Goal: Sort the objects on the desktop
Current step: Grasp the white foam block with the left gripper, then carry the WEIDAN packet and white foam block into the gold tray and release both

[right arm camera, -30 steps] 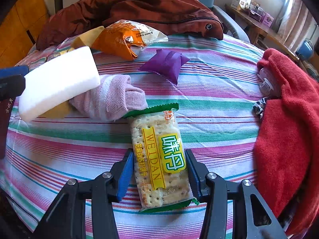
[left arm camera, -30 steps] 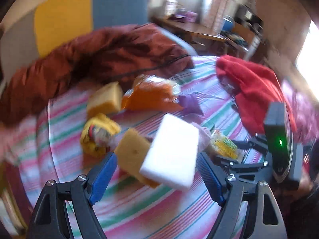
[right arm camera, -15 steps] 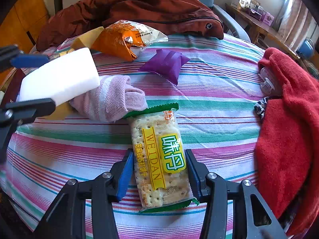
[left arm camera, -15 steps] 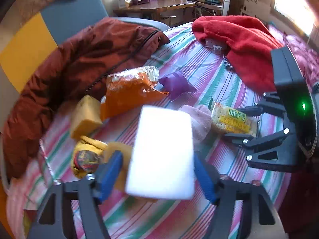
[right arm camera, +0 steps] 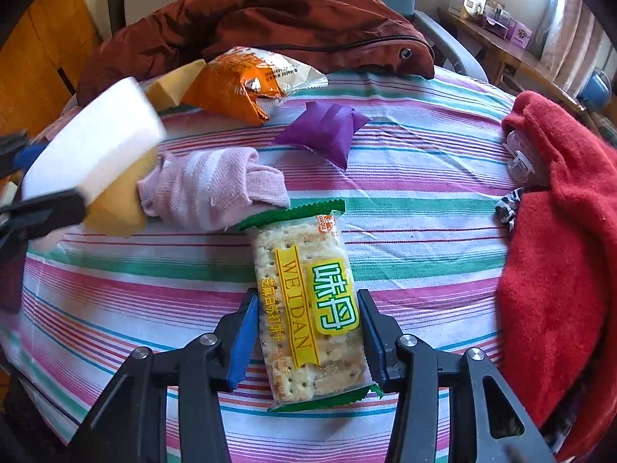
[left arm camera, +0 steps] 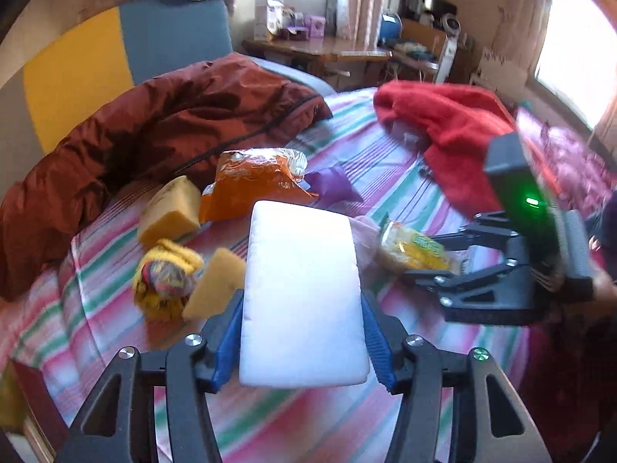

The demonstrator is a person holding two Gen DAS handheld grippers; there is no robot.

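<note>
White sponge block (left arm camera: pixel 302 293) sits between the blue pads of the left gripper (left arm camera: pixel 302 341). It is a plain, smooth, white slab with soft round corners. The jaws press on its two long sides and hold it up above the striped table (left arm camera: pixel 385 177). Under it and to the left lie a yellow sponge wedge (left arm camera: pixel 214 283) and a yellow knit ball (left arm camera: pixel 166 276), close together. Farther back are a second yellow sponge (left arm camera: pixel 169 210), an orange snack bag (left arm camera: pixel 250 185) and a small purple packet (left arm camera: pixel 333 187). A brown jacket (left arm camera: pixel 154 135) is piled at the back and a red towel (left arm camera: pixel 443 135) lies on the right. The right gripper (left arm camera: pixel 428 258) is on the right side with a cracker pack (left arm camera: pixel 414 249) in it.

From the right wrist, the cracker pack (right arm camera: pixel 308 310) is long and clear, with green ends and a yellow and green label. You can see pale square crackers inside. The right gripper (right arm camera: pixel 306 333) has its jaws closed on the pack's two long sides, and the pack rests on the table (right arm camera: pixel 424 231). Its far end touches a pink sock (right arm camera: pixel 212 193). The white sponge block (right arm camera: pixel 92 146) shows at the left edge, tilted and blurry, in the left gripper (right arm camera: pixel 29 183). The purple packet (right arm camera: pixel 322 131), the orange snack bag (right arm camera: pixel 246 85), the brown jacket (right arm camera: pixel 270 19) and the red towel (right arm camera: pixel 559 231) are here too.
</note>
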